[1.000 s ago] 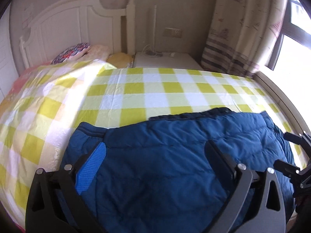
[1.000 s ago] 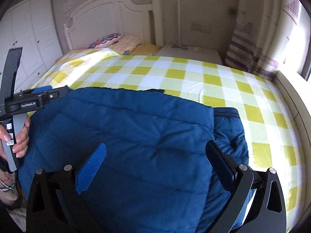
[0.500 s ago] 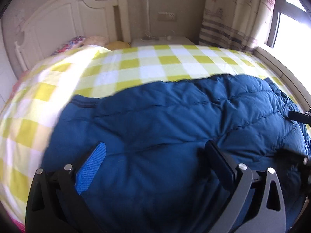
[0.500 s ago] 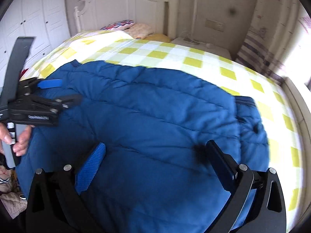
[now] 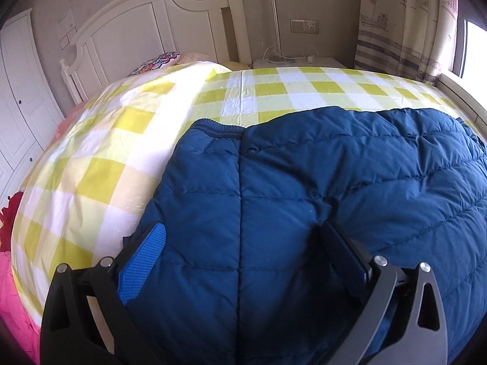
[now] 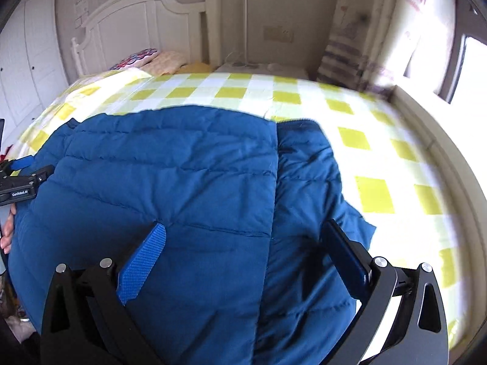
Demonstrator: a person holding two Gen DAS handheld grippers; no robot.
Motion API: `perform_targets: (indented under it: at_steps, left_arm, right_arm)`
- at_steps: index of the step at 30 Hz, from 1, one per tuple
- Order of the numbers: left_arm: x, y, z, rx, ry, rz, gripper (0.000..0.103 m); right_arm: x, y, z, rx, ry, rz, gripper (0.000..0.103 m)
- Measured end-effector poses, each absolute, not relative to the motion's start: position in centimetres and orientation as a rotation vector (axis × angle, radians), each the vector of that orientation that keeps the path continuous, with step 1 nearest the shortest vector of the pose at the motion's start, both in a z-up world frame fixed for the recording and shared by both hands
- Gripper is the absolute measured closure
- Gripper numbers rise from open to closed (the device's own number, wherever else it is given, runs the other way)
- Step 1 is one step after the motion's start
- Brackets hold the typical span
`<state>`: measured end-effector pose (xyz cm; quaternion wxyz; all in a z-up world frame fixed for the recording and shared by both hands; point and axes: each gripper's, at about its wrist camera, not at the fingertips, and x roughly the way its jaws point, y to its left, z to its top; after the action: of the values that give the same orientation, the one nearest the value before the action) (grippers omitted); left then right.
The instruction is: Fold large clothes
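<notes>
Blue quilted puffer jacket (image 5: 304,197) lies spread on the bed, on the yellow/white check cover (image 5: 121,140), near foot edge. In right wrist view one layer is folded over, its straight edge running down the middle, w/ a second layer sticking out to the right. Left gripper (image 5: 243,243) above jacket's left part, jaws wide open, nothing in them. Right gripper (image 6: 243,243) above the fold edge, jaws also spread wide, empty. Left gripper also seen at left edge of right view, a hand (image 6: 7,228) on it. White headboard (image 5: 152,30) & pillows (image 6: 152,59) behind, curtain (image 5: 401,24) + window on the right.
</notes>
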<state>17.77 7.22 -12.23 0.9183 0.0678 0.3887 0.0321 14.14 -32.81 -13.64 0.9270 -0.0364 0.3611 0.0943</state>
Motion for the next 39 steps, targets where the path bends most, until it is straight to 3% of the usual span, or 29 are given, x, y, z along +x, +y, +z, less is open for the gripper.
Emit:
perform_targets:
  at_steps: [5, 10, 17, 24, 28, 31, 34, 37, 39]
  left_arm:
    - [17.9, 7.3, -12.2, 0.136, 0.802, 0.062, 0.002]
    - [17.9, 7.3, -12.3, 0.131, 0.802, 0.059, 0.002]
    - [17.9, 7.5, -12.3, 0.126, 0.803, 0.055, 0.002]
    - [17.9, 7.5, -12.3, 0.126, 0.803, 0.054, 0.002]
    - [16.4, 6.9, -11.2, 0.137, 0.754, 0.104, 0.004]
    - [12.3, 4.2, -8.5, 0.040, 0.675, -0.120, 0.003]
    - [9.4, -0.4, -7.5, 0.127, 0.621, -0.238, 0.003]
    - [9.1, -5.6, -11.2, 0.325, 0.712, -0.250, 0.002]
    - [9.4, -5.6, -13.1, 0.281, 0.658, -0.251, 0.002]
  right_arm:
    - [10.2, -26.7, -11.3, -0.185, 0.631, 0.405, 0.005]
    - [10.1, -22.1, -15.1, -0.289, 0.691, 0.483, 0.004]
    - [10.0, -25.9, -13.8, -0.230, 0.701, 0.415, 0.005]
    - [12.6, -36.1, -15.7, 0.080, 0.754, 0.344, 0.005]
    - [12.5, -34.6, -15.7, -0.018, 0.747, 0.286, 0.005]
    - [12.5, -34.9, -16.0, 0.010, 0.752, 0.304, 0.005]
    - [12.6, -34.9, -16.0, 0.010, 0.757, 0.306, 0.005]
    - [12.7, -34.7, -16.1, 0.013, 0.755, 0.307, 0.005]
    - [12.7, -34.8, -16.0, 0.019, 0.754, 0.310, 0.005]
